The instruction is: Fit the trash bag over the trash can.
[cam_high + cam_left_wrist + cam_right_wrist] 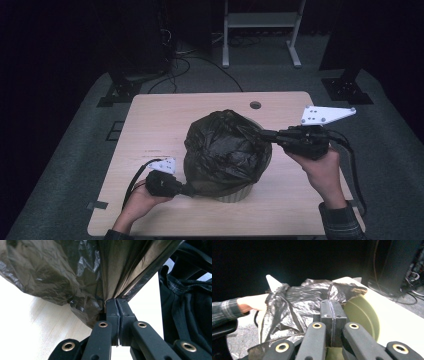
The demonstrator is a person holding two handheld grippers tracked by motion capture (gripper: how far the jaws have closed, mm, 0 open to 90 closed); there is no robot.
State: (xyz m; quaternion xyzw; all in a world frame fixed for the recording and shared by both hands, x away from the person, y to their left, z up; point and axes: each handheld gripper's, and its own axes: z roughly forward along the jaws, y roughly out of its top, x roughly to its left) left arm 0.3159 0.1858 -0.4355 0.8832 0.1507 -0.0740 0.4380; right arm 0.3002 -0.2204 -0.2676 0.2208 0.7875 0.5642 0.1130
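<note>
**Desk:** Grippers first. What does each one have?

**Photographer:** Left gripper (116, 301), low at the near left of the tabletop (150, 115), has its jaws pressed together on a gathered pleat of the black bin bag (225, 150); the film fans out taut from the pinch. Right gripper (333, 305), held higher at the bag's far right side, has its jaws together as well, with bag film bunched round the tips. I read that as a pinch on the bag's edge, though the film between the pads is hard to make out.

**Desk:** And the bag itself?

**Photographer:** It is draped over a pale round bin (235, 194) standing mid-tabletop. From the high view it covers the top and most of the side, with a strip of the bin's base visible at the near edge. From the right gripper view, the bin's greenish inside (362, 315) is visible beside the crumpled film, so the bag is not seated down into it on that side.

**Desk:** How far along, then?

**Photographer:** My judgement: midway. Both edges are in hand and the bag is over the bin. Left to do, it seems, is stretching the mouth around the rim and settling the film. Whether the rim is caught on the far side, I cannot tell.
</note>
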